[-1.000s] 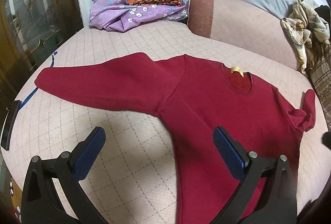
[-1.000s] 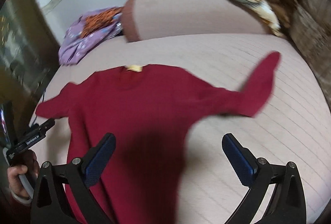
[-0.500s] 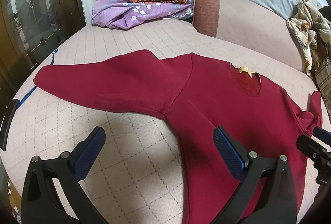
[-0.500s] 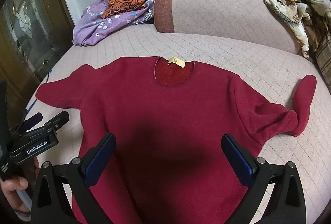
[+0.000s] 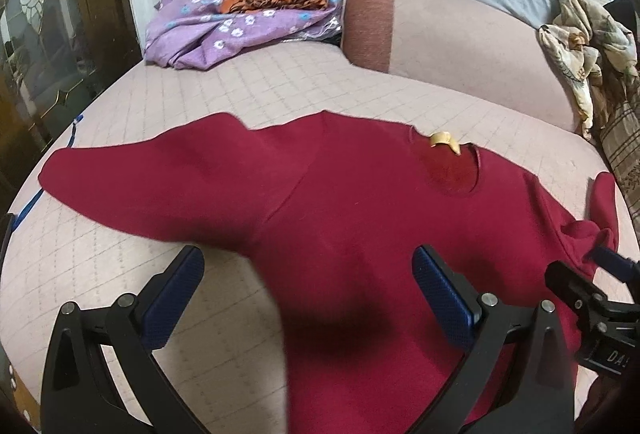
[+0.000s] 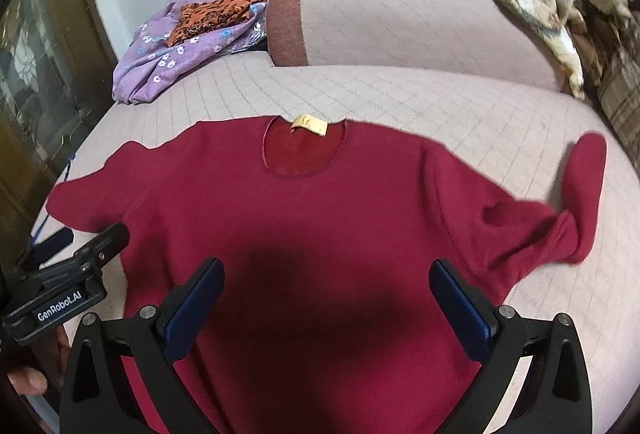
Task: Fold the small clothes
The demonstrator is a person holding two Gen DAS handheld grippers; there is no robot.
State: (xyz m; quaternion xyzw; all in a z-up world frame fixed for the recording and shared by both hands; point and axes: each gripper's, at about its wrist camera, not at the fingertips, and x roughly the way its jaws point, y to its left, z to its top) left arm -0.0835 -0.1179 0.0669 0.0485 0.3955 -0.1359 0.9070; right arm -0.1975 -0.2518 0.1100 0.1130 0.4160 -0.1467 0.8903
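My red sweater (image 6: 320,234) lies flat on the bed (image 6: 400,93), its right sleeve (image 6: 576,201) crumpled near the edge. Both my left hand-held gripper (image 5: 308,298) and my right hand-held gripper (image 6: 326,306) hover wide, empty. Folding hasn't begun; next I should probably straighten that sleeve.

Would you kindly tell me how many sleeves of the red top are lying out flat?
1. The left sleeve lies flat, pointing toward the cabinet side. The right sleeve is bent back on itself near the bed's right edge.
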